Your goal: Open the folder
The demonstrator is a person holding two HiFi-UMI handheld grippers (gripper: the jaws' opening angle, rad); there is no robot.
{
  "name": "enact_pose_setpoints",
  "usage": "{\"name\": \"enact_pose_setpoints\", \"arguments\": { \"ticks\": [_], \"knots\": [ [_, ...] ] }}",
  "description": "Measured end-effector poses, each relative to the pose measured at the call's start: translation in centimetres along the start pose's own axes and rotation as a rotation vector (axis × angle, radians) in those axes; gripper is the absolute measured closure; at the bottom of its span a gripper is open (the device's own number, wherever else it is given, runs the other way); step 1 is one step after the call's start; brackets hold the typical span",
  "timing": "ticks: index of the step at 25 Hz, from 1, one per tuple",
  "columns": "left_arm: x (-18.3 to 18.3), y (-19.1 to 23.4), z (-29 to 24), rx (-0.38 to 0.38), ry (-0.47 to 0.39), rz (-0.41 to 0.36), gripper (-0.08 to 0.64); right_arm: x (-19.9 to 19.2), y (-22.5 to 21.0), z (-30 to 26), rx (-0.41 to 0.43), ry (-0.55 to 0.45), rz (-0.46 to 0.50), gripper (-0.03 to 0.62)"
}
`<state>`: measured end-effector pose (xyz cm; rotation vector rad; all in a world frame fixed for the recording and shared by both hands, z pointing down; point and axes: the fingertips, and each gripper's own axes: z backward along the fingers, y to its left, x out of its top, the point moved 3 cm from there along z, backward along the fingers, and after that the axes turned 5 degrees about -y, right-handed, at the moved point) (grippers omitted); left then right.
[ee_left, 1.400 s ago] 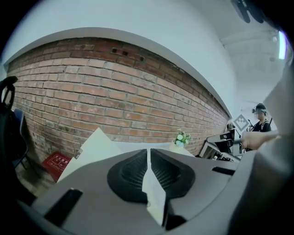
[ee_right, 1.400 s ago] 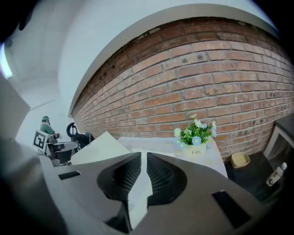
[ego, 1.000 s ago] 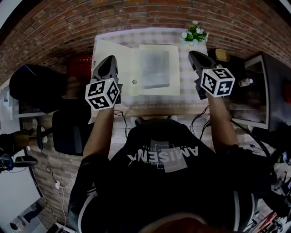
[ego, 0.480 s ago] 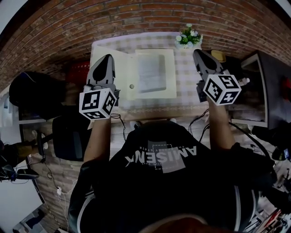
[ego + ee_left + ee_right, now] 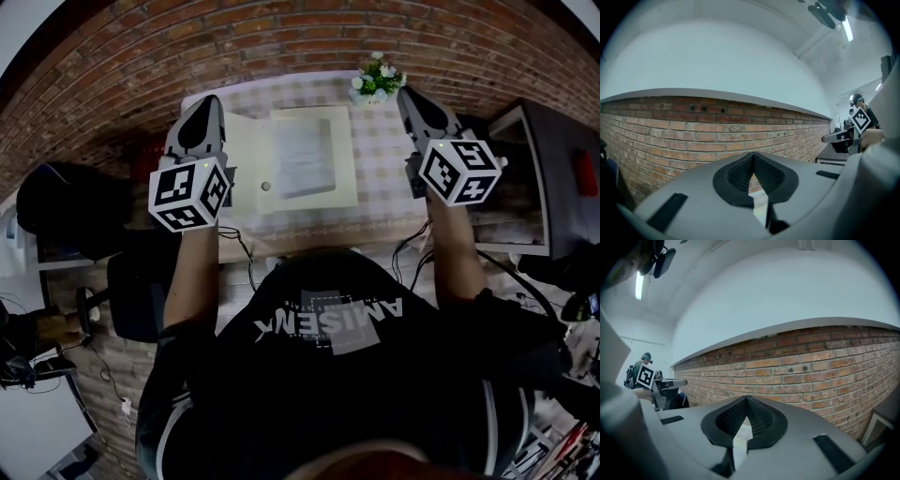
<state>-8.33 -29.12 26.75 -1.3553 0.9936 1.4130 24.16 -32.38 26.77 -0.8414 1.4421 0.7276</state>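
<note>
The cream folder (image 5: 246,150) lies opened flat on the checked table (image 5: 384,192), with a stack of white paper (image 5: 302,155) on its right half and a small round clasp (image 5: 265,186) near the fold. My left gripper (image 5: 208,101) hangs in the air over the table's left edge, beside the folder's left flap. It is shut with nothing in it. My right gripper (image 5: 408,94) is held over the table's right edge, apart from the folder, shut and empty. In both gripper views the pads (image 5: 740,173) (image 5: 759,418) meet at the tip, facing the brick wall.
A small pot of flowers (image 5: 377,77) stands at the table's far right corner, close to my right gripper. A black desk (image 5: 553,178) stands to the right and a dark chair (image 5: 56,206) to the left. Another person (image 5: 860,119) is far off in both gripper views.
Both grippers have risen and moved toward the far side of the table. The right gripper's jaws have closed. The folder lies open as before.
</note>
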Motion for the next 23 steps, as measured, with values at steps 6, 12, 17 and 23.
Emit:
{"name": "enact_pose_setpoints", "arguments": {
  "ticks": [6, 12, 17, 23],
  "knots": [
    [-0.6, 0.4, -1.2, 0.018, 0.015, 0.031, 0.548, 0.7, -0.1, -0.1, -0.017, -0.006, 0.010, 0.551],
    [-0.5, -0.2, -2.3, 0.013, 0.007, 0.035, 0.549, 0.8, -0.6, -0.2, -0.030, -0.020, 0.006, 0.551],
    [-0.8, 0.3, -2.2, 0.023, 0.017, 0.054, 0.548, 0.8, -0.8, -0.4, -0.042, -0.021, 0.009, 0.551],
    [-0.7, 0.4, -2.5, 0.025, 0.014, 0.093, 0.548, 0.2, -1.4, -0.9, -0.051, -0.001, 0.006, 0.551]
  ]
}}
